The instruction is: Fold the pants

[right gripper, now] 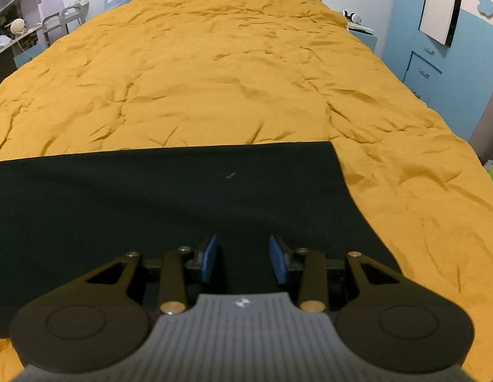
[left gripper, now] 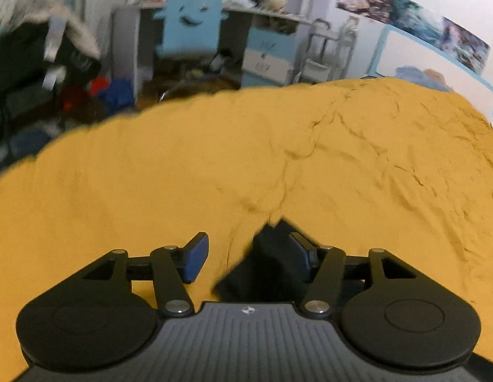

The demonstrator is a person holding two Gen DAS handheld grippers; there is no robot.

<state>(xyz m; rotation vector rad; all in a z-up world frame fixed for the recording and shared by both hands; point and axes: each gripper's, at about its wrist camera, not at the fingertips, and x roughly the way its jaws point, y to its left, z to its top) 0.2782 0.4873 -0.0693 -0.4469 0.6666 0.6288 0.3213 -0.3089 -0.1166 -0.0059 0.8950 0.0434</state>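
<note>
Through the left wrist camera we see our left gripper (left gripper: 249,256) with its jaws spread wide, the blue pads (left gripper: 195,258) well apart. A dark corner of the pants (left gripper: 265,267) lies between them, close against the right-hand pad, but neither pad presses on it, so nothing is gripped. The cloth sits on the mustard-yellow bedspread (left gripper: 278,146), which fills most of the view and shows creases toward the right. Beyond the bed's edge we make out a cluttered room: a light blue chair with a smiling face (left gripper: 190,25), a desk with shelves (left gripper: 272,16), and piles of clothes (left gripper: 55,63) on the left, all blurred.

Through the right wrist camera we see our right gripper (right gripper: 243,259) hanging over the pants (right gripper: 170,197), which lie flat as a broad black band across the near end of the bedspread (right gripper: 214,63). The band's far edge runs straight across the bed and its right end stops short of the bed's right side. The jaws stand partly apart with a clear gap between the blue pads (right gripper: 210,259); only flat black cloth shows in that gap, and we see no fold pinched there. Blue cabinets (right gripper: 431,63) stand at the right wall.
</note>
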